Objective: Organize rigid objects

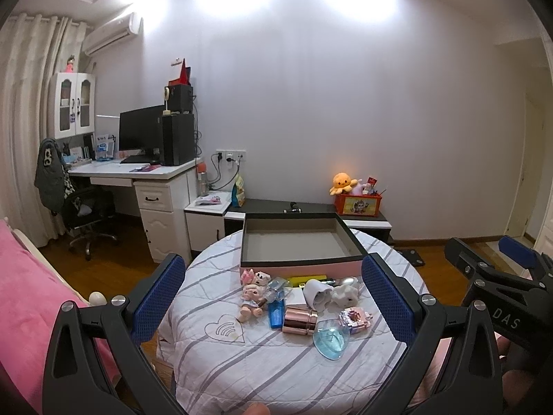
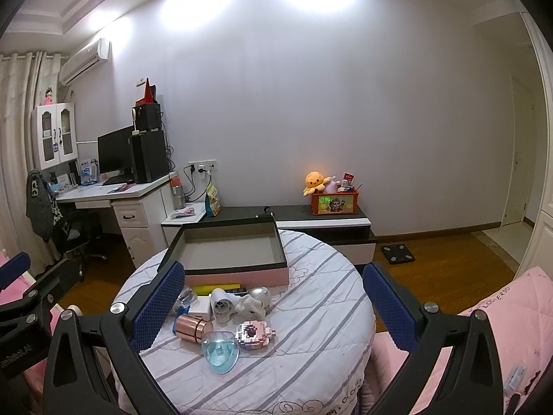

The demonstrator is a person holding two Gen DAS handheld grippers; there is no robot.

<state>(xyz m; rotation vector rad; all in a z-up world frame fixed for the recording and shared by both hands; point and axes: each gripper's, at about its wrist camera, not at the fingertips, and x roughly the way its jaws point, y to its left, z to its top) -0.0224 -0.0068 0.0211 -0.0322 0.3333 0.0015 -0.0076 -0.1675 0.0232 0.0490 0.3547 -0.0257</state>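
Striped quilted cloth covered the round bench [image 1: 221,363], soft under hard little things. Both your left tool [image 1: 273,297] and right tool [image 2: 273,304] hung spread wide and empty above it. Nearest lay a clear blue heart-shaped dish [image 2: 220,352], slick and curved; beyond it a knobbly pink block figure [image 2: 255,334] and a smooth rose-gold cylinder [image 1: 300,320], likely to roll, so pinch across its sides. Farthest stood the empty pink-sided box [image 1: 300,242].

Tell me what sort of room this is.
Most likely a bedroom with a study corner: a pink quilted bed cover, a white desk bearing a black computer monitor, and cream pleated curtains.
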